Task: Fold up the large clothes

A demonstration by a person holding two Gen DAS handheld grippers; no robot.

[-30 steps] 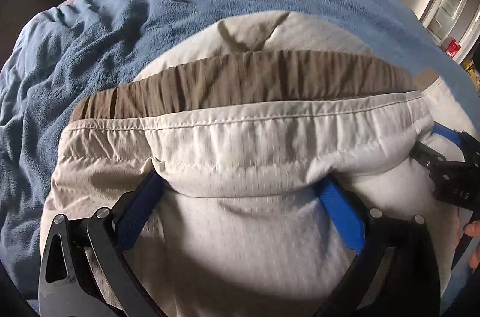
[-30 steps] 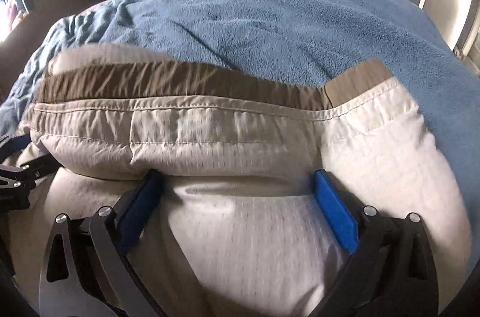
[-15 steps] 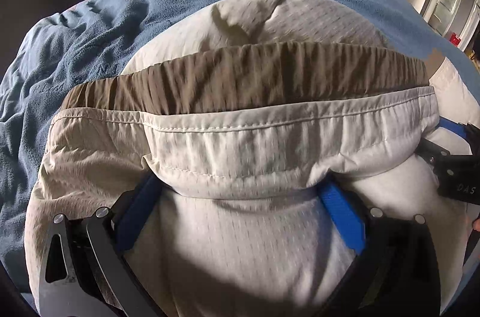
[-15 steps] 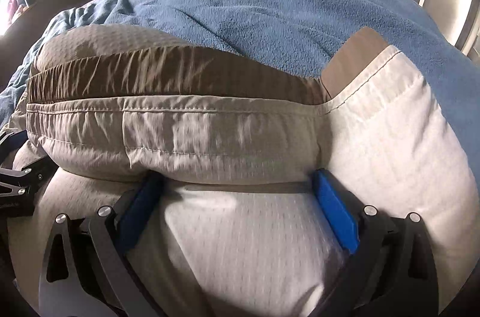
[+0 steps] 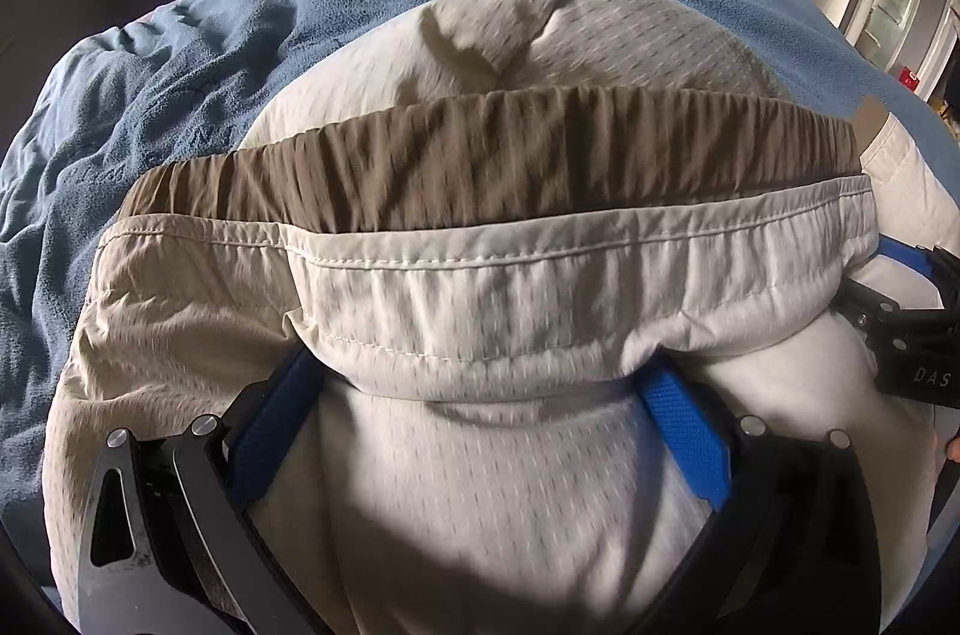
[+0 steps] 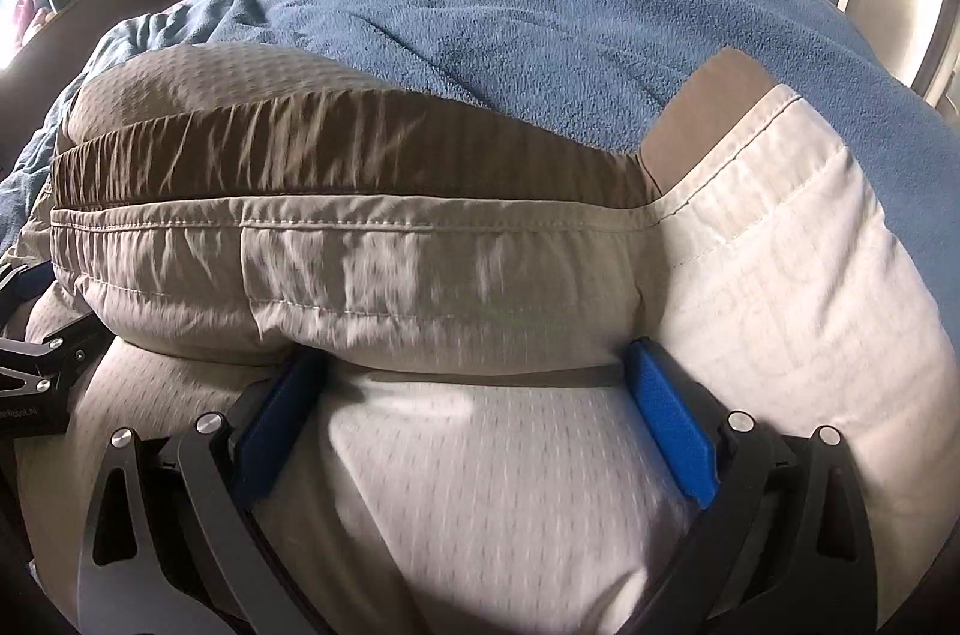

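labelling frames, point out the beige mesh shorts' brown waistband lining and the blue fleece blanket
brown waistband lining [image 5: 510, 161], left wrist view, middle of the gathered band
blue fleece blanket [image 6: 540, 11], right wrist view, bare stretch beyond the shorts

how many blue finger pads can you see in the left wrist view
3: two on the left hand-held gripper, one pad lower left and one lower right, and a sliver on the right hand-held gripper. Its other pad is hidden.

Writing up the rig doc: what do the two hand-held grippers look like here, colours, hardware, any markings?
Both match. The left hand-held gripper has black finger arms with triangular cutouts, silver round pivot screws and blue textured pads. The right hand-held gripper has the same black arms, silver screws and blue pads. Seen from the left wrist camera, its black body carries pale lettering reading "DAS". No cables visible.
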